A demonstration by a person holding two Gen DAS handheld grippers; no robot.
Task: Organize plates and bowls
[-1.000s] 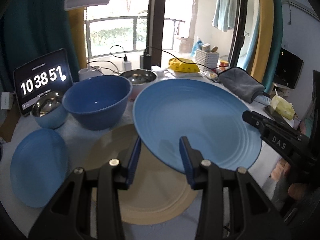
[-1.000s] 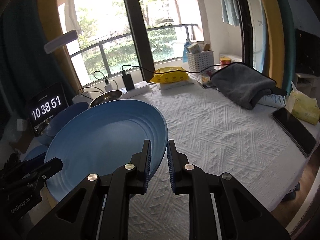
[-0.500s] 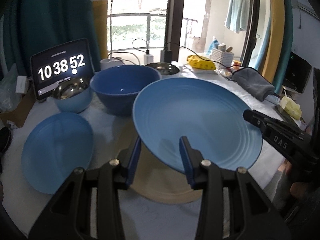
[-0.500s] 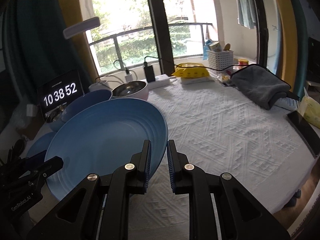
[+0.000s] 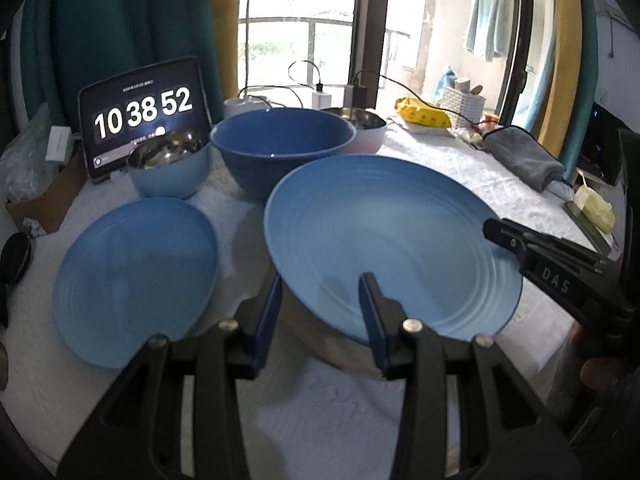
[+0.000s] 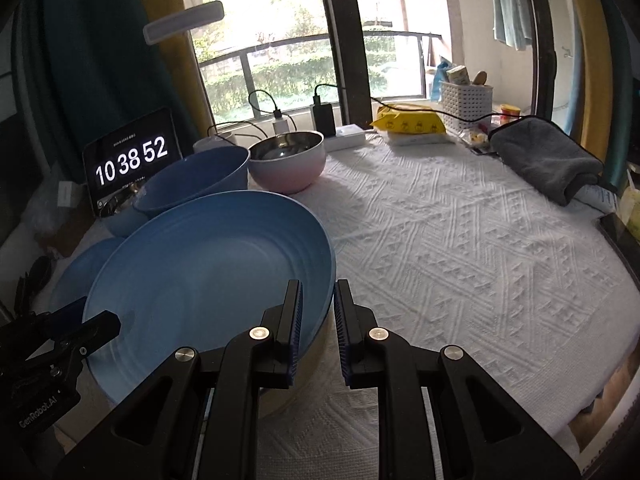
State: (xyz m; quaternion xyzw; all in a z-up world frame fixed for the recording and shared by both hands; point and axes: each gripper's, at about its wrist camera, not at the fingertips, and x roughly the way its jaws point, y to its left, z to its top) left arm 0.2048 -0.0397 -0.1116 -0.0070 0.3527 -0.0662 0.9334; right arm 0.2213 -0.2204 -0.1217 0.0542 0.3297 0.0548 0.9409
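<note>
A large blue ribbed plate (image 5: pixel 392 240) hangs just above a beige plate (image 5: pixel 328 350) on the white cloth. My right gripper (image 6: pixel 318 300) is shut on the large plate's right rim (image 6: pixel 208 280). My left gripper (image 5: pixel 320 296) is open, its jaws straddling the plate's near rim without clamping it. A smaller blue plate (image 5: pixel 134 276) lies to the left. Behind stand a dark blue bowl (image 5: pixel 282 150), a light blue steel-lined bowl (image 5: pixel 170 168) and a pink steel-lined bowl (image 6: pixel 286 160).
A tablet clock (image 5: pixel 144 114) stands at the back left. Chargers and cables (image 6: pixel 324 116), a yellow packet (image 6: pixel 408 122), a white basket (image 6: pixel 466 104) and a grey towel (image 6: pixel 548 158) line the back and right. A phone (image 5: pixel 588 224) lies at the right edge.
Both grippers and the large blue plate have shifted with the view swinging right to left; the plate sits lower over the beige plate. The small blue plate now shows more fully.
</note>
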